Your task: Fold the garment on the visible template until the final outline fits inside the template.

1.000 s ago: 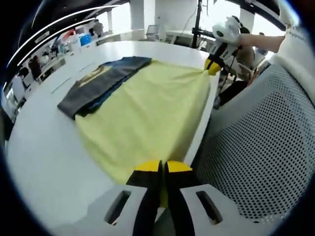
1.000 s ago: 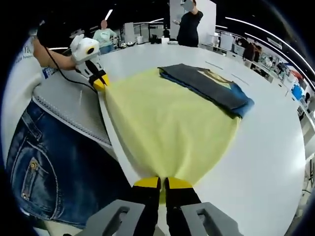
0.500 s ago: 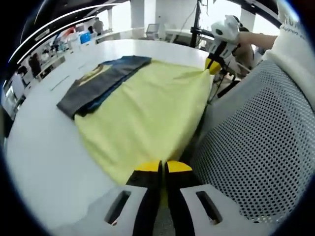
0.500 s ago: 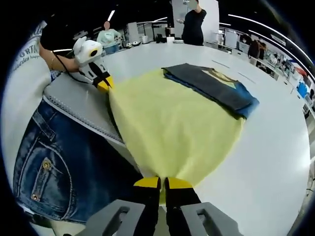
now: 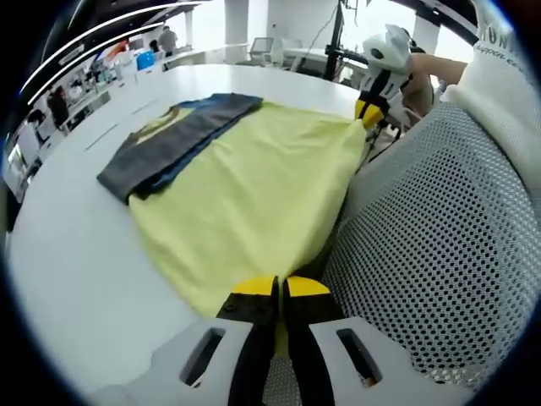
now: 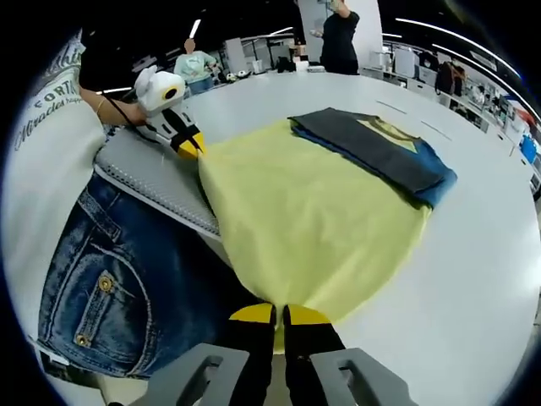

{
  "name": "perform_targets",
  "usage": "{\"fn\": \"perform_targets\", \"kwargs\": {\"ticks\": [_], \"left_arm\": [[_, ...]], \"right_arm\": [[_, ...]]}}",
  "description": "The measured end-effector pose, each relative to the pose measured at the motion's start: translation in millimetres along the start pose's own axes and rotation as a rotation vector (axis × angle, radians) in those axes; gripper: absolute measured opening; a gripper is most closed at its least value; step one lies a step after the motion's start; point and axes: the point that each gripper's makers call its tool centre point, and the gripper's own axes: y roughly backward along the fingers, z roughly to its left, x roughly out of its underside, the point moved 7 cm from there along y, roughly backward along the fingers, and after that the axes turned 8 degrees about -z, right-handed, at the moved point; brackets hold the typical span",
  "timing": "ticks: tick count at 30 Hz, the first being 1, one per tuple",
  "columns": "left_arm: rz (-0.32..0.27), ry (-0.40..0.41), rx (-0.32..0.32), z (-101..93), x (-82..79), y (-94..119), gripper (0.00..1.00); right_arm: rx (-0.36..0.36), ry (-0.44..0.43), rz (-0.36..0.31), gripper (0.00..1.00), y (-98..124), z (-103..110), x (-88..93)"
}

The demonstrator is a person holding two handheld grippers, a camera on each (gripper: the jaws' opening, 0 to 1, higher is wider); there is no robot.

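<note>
Left claw pinches the yellow garment (right claw clamps its far corner) above the table.

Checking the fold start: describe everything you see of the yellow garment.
The yellow garment is plain, soft-looking cloth spread flat over the white table. Its near edge is stretched between the left tongs and right tongs, each shut on a corner. Its far edge lies under the folded dark clothes.

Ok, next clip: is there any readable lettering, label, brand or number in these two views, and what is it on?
"FORT...": partial word on the person's white shirt; the curved line under it is too distorted to read.
Small print on the same shirt in the left gripper view: too blurred to read.
Graphic on the dark folded garment: nothing legible.
Yellow garment: no text.
</note>
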Motion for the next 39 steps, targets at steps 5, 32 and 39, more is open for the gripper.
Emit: {"fn": "perform_targets", "kwargs": {"ticks": [5,32,39], "left_arm": [[-0.008,-0.013,-0.001,5.4,-3.9,1,0.0],[-0.045,-0.17,-0.037,54.8,-81.8,20,0.0],[-0.076,-0.133,-0.058,70.2,-99.4,25,0.0]], "right_arm": [[0.007,0.026,0.011,0.0,1,-1,-3.1],[0.171,0.174,-0.092,0.0,26,-45,-66.5],[0.213,0.222,-0.114,0.0,33,-59,-86.3]]}}
